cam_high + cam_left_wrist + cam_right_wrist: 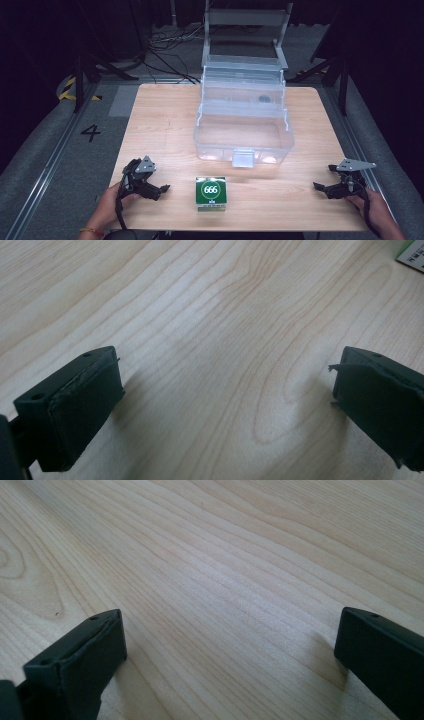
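Work appears not yet begun: the green box [210, 193] sits untouched at lower centre of the table [165, 120], below the open clear case [243, 120], while the left gripper [161, 190] and right gripper [320, 188] rest at either lower corner, jaws wide and empty

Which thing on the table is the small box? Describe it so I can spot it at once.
On the wooden table, look in front of the big clear plastic case, toward the near edge. The small box sits there between the two grippers, alone in being green, with 666 in a white circle on top.
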`<state>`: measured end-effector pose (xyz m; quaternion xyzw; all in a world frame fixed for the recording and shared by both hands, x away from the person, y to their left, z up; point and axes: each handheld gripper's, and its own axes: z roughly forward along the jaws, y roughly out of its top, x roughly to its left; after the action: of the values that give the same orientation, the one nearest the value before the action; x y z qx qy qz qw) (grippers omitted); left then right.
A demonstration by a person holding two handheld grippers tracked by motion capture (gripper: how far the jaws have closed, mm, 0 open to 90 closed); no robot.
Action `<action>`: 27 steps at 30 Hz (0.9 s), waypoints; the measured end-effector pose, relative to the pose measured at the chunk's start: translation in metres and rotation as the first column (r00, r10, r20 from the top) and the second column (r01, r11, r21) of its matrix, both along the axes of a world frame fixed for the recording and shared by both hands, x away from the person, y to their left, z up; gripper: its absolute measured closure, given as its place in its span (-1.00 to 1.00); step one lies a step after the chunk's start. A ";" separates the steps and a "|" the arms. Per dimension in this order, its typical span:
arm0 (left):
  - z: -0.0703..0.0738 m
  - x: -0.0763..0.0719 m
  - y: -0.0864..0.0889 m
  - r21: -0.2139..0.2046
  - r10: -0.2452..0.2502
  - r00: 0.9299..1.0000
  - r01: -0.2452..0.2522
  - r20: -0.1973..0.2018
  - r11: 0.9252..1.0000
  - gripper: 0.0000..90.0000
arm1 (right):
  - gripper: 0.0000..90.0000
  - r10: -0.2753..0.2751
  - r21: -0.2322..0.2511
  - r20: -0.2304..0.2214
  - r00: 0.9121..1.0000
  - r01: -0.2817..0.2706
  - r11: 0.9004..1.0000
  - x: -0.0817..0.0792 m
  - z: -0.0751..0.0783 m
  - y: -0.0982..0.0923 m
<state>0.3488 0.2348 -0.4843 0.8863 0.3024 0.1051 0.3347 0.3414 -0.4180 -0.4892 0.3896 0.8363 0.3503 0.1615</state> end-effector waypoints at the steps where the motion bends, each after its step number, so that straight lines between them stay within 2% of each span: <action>1: 0.000 0.003 -0.002 0.004 -0.014 1.000 0.014 -0.002 1.000 -1.00 | -0.99 0.001 0.000 0.000 1.000 -0.001 1.000 0.000 0.000 0.000; 2: 0.000 0.007 -0.005 0.001 -0.032 0.999 0.032 0.002 0.999 -1.00 | -0.99 0.005 0.000 0.000 1.000 -0.005 1.000 0.000 0.000 0.000; 5: 0.000 0.012 -0.008 0.007 -0.038 0.999 0.038 0.001 0.999 -1.00 | -0.99 0.006 0.000 0.000 1.000 -0.006 1.000 0.000 0.000 0.000; 13: 0.001 0.012 -0.012 0.010 -0.019 1.000 0.019 -0.002 1.000 -1.00 | -0.99 0.010 0.000 0.000 1.000 -0.010 1.000 0.000 0.000 0.000; 14: 0.001 0.012 -0.014 0.014 -0.004 1.000 0.004 -0.008 1.000 -1.00 | -0.99 0.010 0.000 0.000 1.000 -0.010 1.000 0.000 0.000 0.000; 16: 0.005 0.014 -0.019 0.048 0.011 0.999 -0.010 -0.030 0.999 -1.00 | -0.99 0.014 0.000 0.000 1.000 -0.014 1.000 0.000 0.000 0.000; 18: 0.008 0.013 -0.027 0.083 0.058 0.996 -0.052 -0.064 0.995 -0.99 | -0.99 0.020 0.001 0.001 1.000 -0.020 1.000 0.001 0.000 0.000; 19: 0.008 0.013 -0.027 0.083 0.058 0.996 -0.052 -0.064 0.995 -0.98 | -0.99 0.020 0.001 0.001 1.000 -0.020 1.000 0.001 0.000 0.000; 20: 0.011 0.012 -0.030 0.105 0.044 0.995 -0.034 -0.089 0.994 -0.98 | -0.99 0.022 0.000 0.001 1.000 -0.022 1.000 0.001 0.000 0.000; 21: 0.014 0.010 -0.033 0.123 0.018 0.995 -0.006 -0.098 0.992 -0.93 | -0.99 0.023 0.000 0.001 1.000 -0.023 1.000 0.001 0.000 -0.001; 23: 0.018 0.005 -0.038 0.126 -0.052 0.993 0.065 -0.107 0.990 -0.69 | -0.99 0.024 0.000 0.001 1.000 -0.024 1.000 0.001 0.000 0.000; 24: 0.020 0.002 -0.040 0.120 -0.095 0.987 0.111 -0.131 0.987 -0.63 | -0.99 0.026 0.000 0.002 1.000 -0.026 1.000 0.001 0.000 0.000; 25: 0.022 0.000 -0.043 0.105 -0.137 0.980 0.153 -0.145 0.983 -0.66 | -0.99 0.029 0.000 0.005 1.000 -0.029 1.000 0.001 0.000 0.000; 26: 0.024 -0.002 -0.045 0.118 -0.155 0.977 0.172 -0.146 0.978 -0.60 | -0.99 0.030 -0.001 0.005 1.000 -0.030 1.000 0.001 0.000 -0.001; 27: 0.026 -0.004 -0.046 0.111 -0.166 0.974 0.184 -0.151 0.977 -0.58 | -0.99 0.030 0.000 0.004 1.000 -0.030 1.000 0.001 0.000 0.000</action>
<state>0.3451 0.1889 -0.4584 0.9338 0.2387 0.0311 0.2647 0.3424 -0.4185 -0.4895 0.3762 0.8418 0.3535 0.1580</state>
